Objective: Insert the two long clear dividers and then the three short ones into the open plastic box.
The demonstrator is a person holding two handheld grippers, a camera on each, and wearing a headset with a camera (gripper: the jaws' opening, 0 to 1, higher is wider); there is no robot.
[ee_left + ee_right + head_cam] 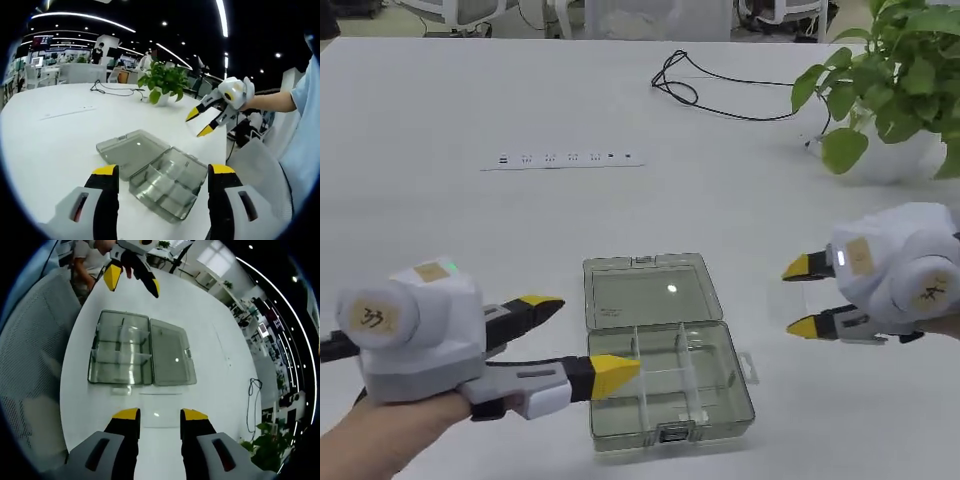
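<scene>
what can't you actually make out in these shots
- Head view: whether the right gripper holds a clear divider; anything between its jaws would vanish against the white table.
- Head view: the divider count in the box; the clear walls blend together and the left gripper covers a corner.
- Head view: the power strip markings are too small.
- Head view: the plant is cut off by the edge.

Open tabletop point(440, 100) all round the plastic box point(720, 422) — plant point(890, 90), cable point(720, 105), power strip point(563, 158) well behind
</scene>
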